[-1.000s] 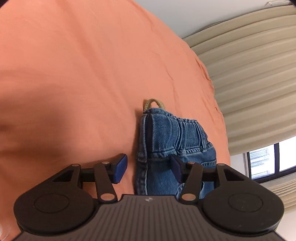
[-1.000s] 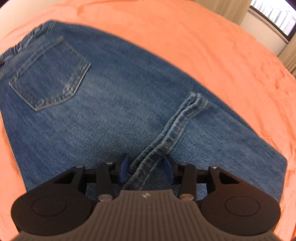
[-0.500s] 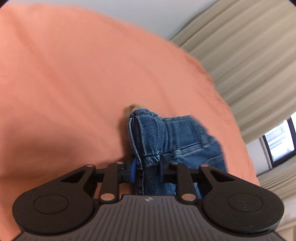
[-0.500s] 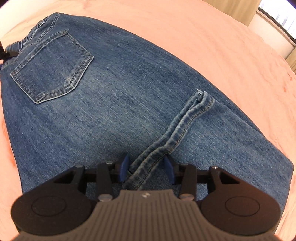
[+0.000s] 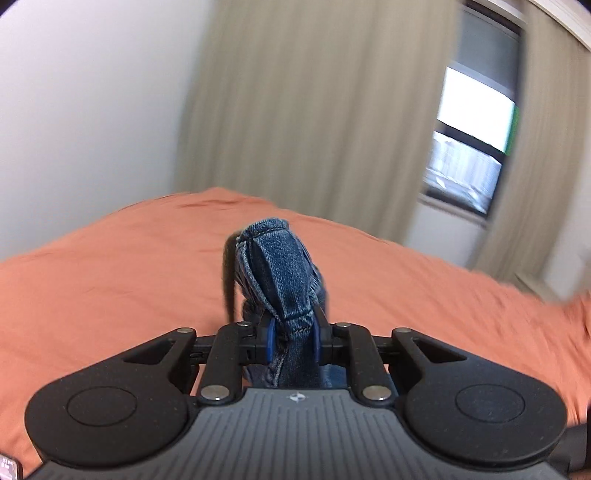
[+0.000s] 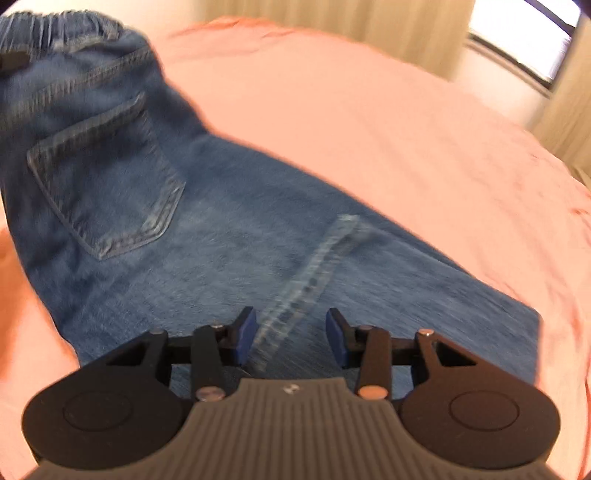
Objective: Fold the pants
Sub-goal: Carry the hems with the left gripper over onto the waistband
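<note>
Blue denim pants (image 6: 229, 236) lie folded on the orange bed, back pocket up, waistband corner lifted.

The jeans (image 6: 221, 236) are smeared by motion blur in the right wrist view; their waistband (image 6: 62, 26) runs off the top left edge, and the seam (image 6: 306, 273) vanishes behind the right gripper (image 6: 291, 334). In the left wrist view, the left gripper (image 5: 293, 341) hides the denim below its jaws, and the curtain (image 5: 314, 110), window (image 5: 476, 122) and bed (image 5: 110, 280) edge are blurred.

Orange bedsheet (image 5: 110, 280), beige curtains (image 5: 314, 110), bright window (image 5: 476, 122).
</note>
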Demonstrator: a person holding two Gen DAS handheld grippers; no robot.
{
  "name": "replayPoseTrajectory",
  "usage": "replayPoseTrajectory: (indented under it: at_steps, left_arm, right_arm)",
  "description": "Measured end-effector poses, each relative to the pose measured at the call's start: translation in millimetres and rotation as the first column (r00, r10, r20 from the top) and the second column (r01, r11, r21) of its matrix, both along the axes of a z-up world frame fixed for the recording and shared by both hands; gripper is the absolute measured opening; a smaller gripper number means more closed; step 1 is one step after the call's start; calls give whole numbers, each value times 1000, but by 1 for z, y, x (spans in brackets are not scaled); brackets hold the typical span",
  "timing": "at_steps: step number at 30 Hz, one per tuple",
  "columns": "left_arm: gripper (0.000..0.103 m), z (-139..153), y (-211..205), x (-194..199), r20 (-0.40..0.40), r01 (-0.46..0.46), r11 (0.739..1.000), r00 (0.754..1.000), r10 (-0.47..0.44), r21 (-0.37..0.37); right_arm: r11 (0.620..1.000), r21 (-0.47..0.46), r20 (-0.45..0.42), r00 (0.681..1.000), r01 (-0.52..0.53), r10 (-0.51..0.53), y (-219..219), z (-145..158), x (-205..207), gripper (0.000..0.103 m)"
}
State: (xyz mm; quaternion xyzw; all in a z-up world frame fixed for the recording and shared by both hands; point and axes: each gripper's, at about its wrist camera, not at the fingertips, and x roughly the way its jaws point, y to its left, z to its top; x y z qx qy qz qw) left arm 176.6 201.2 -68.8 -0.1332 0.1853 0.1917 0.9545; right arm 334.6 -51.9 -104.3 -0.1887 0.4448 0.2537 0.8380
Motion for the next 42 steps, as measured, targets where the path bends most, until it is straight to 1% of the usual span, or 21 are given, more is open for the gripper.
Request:
replayPoseTrajectory:
  at_steps: [3,5,6,9,11,13,15,17,19,21,23,27,29,30,31,33,35,37,39,41,42]
  left_arm:
    - [20,1,-44,7,-65,105,989,993,-98,106]
    - [20,-6,-73,15,-138,200,971,974,-182,132]
    - [20,-12,-86,20,-189,253,958,955,-227,131]
    - [20,-33,-120,28,-305,369,924,895,-326,95]
    - [21,-51,-137,35,-382,422,905,846,-373,50]
    - [21,-69,-142,43,-448,444,896,801,-398,-3]
    - [24,-82,-136,47,-479,434,898,773,-416,-79]
    - [25,-84,-117,52,-469,414,898,769,-434,-152]
    - [31,-79,-105,59,-447,415,887,766,-461,-204]
    - [47,-73,-97,60,-415,431,863,757,-504,-262]
    - [55,-66,-86,57,-376,432,837,753,-539,-335]
    - [63,-58,-69,52,-284,445,778,754,-593,-443]
    - [63,-51,-65,55,-251,452,760,756,-604,-467]
    - [63,-46,-61,54,-244,451,766,765,-596,-457]
    - [63,-41,-55,55,-245,442,783,779,-576,-437]
    - [63,-33,-44,56,-269,404,835,814,-514,-374]
    - [63,-31,-32,59,-308,363,878,836,-455,-311]
    - [63,-33,-18,61,-357,334,904,837,-415,-268]
    - [62,-35,-3,59,-392,316,920,835,-386,-233]
    - [62,-38,10,53,-414,285,932,838,-356,-224]
    - [62,-41,17,47,-419,268,935,840,-344,-232]
  right_arm:
    - [995,71,-10,998,69,-69,-28,17,-11,38]
    - [988,111,-19,994,110,-109,-47,24,-18,38]
    - [984,119,-14,991,133,-133,-56,26,-23,38]
    - [971,143,8,981,191,-194,-77,28,-35,38]
    - [962,155,-12,974,227,-227,-90,23,-39,38]
    - [948,162,-39,962,273,-270,-102,16,-41,38]
    - [936,171,-48,952,306,-303,-113,11,-46,38]
    - [928,188,-66,947,322,-315,-118,6,-49,38]
    - [921,202,-86,943,332,-321,-122,3,-52,38]
    - [913,226,-94,941,339,-326,-124,3,-54,38]
    - [903,265,-96,941,339,-325,-124,6,-55,39]
    - [874,358,-128,945,328,-302,-122,10,-49,39]
    - [854,404,-161,945,326,-285,-118,12,-42,39]
    - [842,427,-181,944,329,-277,-116,12,-37,40]
    - [830,449,-201,942,332,-268,-113,12,-30,40]
    - [808,481,-235,938,339,-254,-106,10,-20,40]
    - [792,506,-270,935,342,-231,-96,4,-10,39]
    - [772,515,-336,916,373,-218,-90,-8,1,39]
    - [751,523,-401,894,404,-202,-86,-22,10,36]
    - [731,526,-455,870,434,-190,-83,-36,17,35]
    - [718,529,-482,856,453,-185,-82,-42,21,28]
